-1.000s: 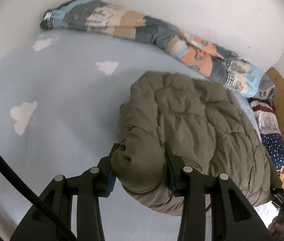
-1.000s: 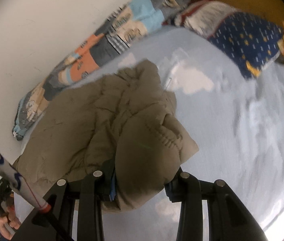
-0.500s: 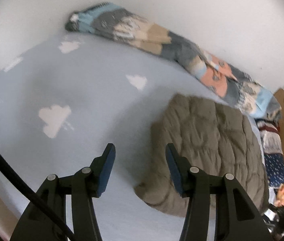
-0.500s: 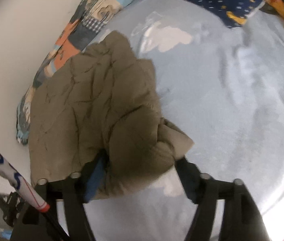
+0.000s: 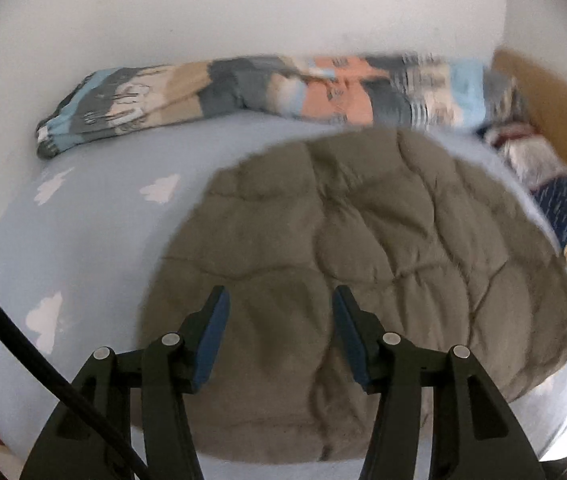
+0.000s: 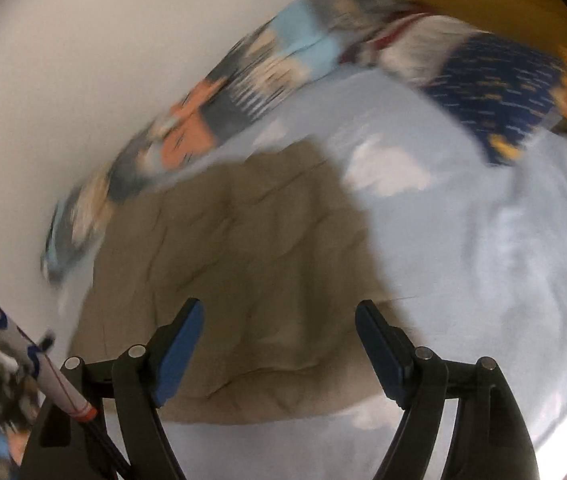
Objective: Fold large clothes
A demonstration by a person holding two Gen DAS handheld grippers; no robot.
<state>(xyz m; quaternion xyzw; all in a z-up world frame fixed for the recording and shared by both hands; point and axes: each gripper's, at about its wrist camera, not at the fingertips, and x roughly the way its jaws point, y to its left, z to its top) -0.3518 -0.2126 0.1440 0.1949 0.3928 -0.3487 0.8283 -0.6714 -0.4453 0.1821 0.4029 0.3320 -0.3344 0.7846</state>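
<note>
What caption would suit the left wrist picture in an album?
Open left gripper poised over a folded olive puffer jacket on a cloud-print bedsheet.

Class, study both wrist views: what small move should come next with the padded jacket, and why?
Probably draw both grippers back. The left gripper and right gripper are open and hold nothing, and the olive jacket lies in a compact bundle on the cloud-print sheet.

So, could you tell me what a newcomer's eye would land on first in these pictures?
First the puffy olive jacket, lying folded on the pale blue sheet with white clouds. Next, the open left gripper and right gripper above its near edge, holding nothing. Behind it, a colourful patchwork blanket runs along the white wall.
</note>
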